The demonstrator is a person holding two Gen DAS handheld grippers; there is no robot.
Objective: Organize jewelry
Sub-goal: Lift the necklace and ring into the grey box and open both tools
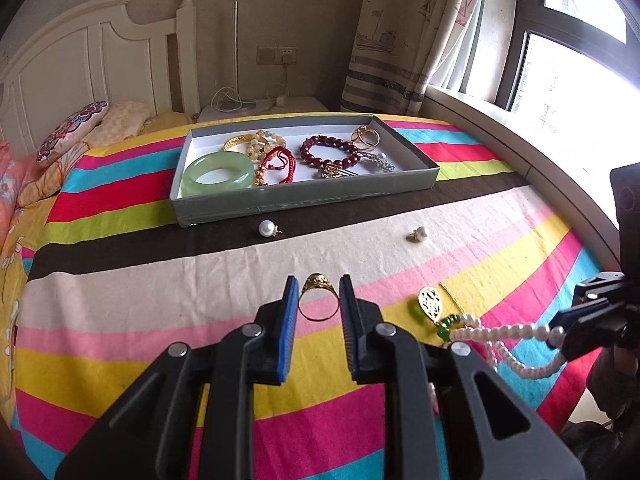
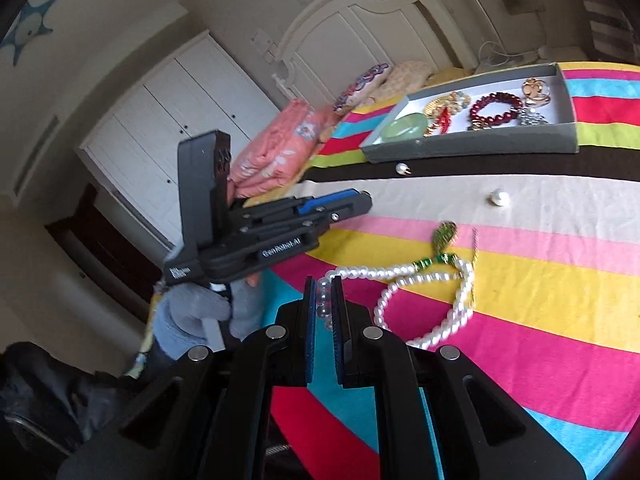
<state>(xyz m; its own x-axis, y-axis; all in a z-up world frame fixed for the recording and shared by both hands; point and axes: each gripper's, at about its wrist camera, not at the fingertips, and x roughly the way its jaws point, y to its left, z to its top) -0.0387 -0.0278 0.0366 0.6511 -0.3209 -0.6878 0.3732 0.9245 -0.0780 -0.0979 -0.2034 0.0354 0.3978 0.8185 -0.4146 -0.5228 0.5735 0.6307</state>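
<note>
- The grey tray [image 1: 304, 200], upper centre of the left wrist view, holds one green bangle [image 1: 218, 175], one dark red bead bracelet [image 1: 330, 152] and a mix of gold, red-cord and silver pieces too tangled to count.
- One pearl necklace [image 2: 420, 280] trails across the striped bedspread [image 1: 160, 292] at lower right. It is limp and probably slippery, so it will likely swing and slide; the right gripper [image 2: 323, 300] is clamped tight on a few beads at its end.
- One gold leaf pendant [image 1: 430, 303] lies beside the pearls.
- One gold ring [image 1: 319, 298], light, stiff and easily squirted out, sits pinched across its band in the narrow-set left gripper [image 1: 319, 300].
- Two loose pearl earrings [image 1: 268, 227] lie below the tray.
</note>
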